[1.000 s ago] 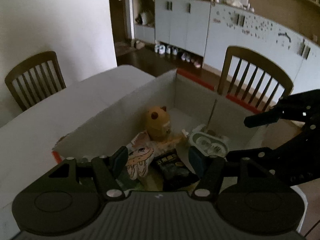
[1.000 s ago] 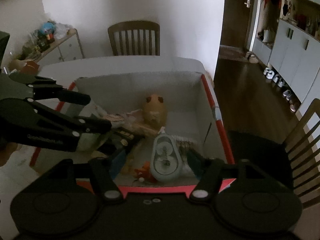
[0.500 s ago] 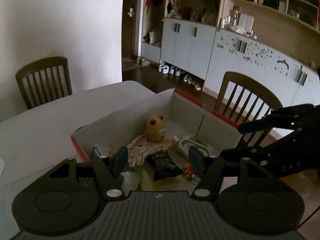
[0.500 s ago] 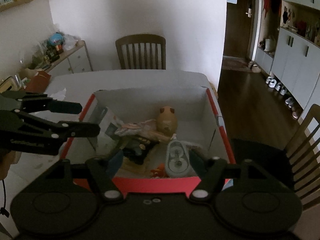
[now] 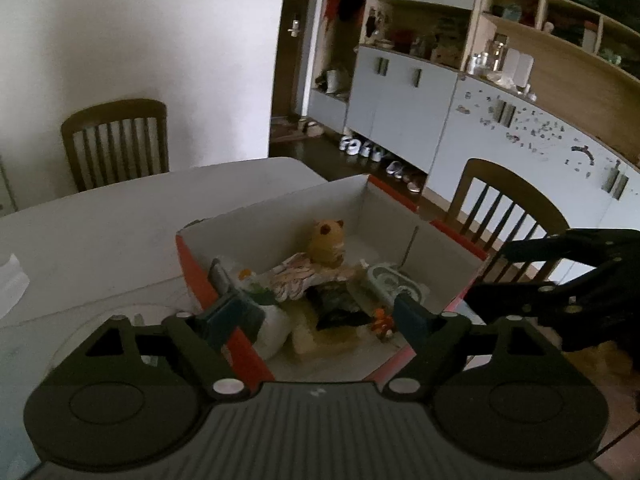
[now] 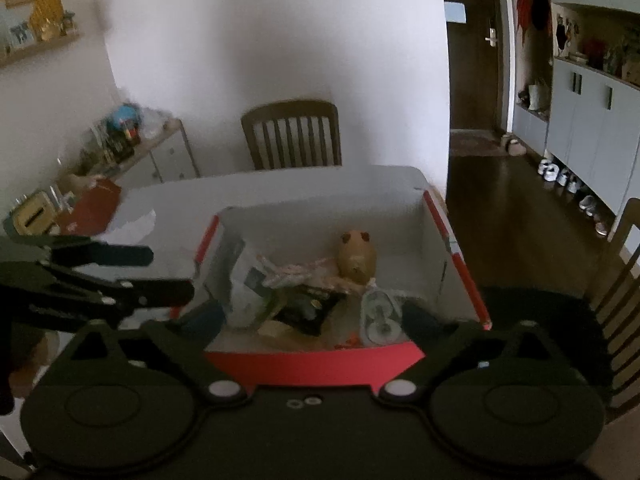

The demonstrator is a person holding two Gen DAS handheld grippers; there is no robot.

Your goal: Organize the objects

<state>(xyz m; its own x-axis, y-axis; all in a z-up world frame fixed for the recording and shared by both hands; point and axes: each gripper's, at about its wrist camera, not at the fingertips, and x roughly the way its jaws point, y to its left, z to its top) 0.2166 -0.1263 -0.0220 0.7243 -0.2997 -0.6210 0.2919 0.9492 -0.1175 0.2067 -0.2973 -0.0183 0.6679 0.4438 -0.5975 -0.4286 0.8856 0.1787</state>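
A red cardboard box with white inside walls stands on the white table. In it lie a tan plush toy, a patterned cloth, a black packet, a pale oval device and a small orange toy. My left gripper hovers over the box's near corner, jaws opening, nothing between the pads. My right gripper hangs above the red front wall, jaws also opening and empty. From that side the plush toy and the oval device show too.
Wooden chairs stand at the table's far end and beside the box. A cluttered sideboard lines the left wall. White paper and a red item lie on the table. Pale cabinets with shoes below line the far room.
Both grippers have drawn back and up from the box, which now looks smaller and farther. Both pairs of jaws stand wider apart than before.
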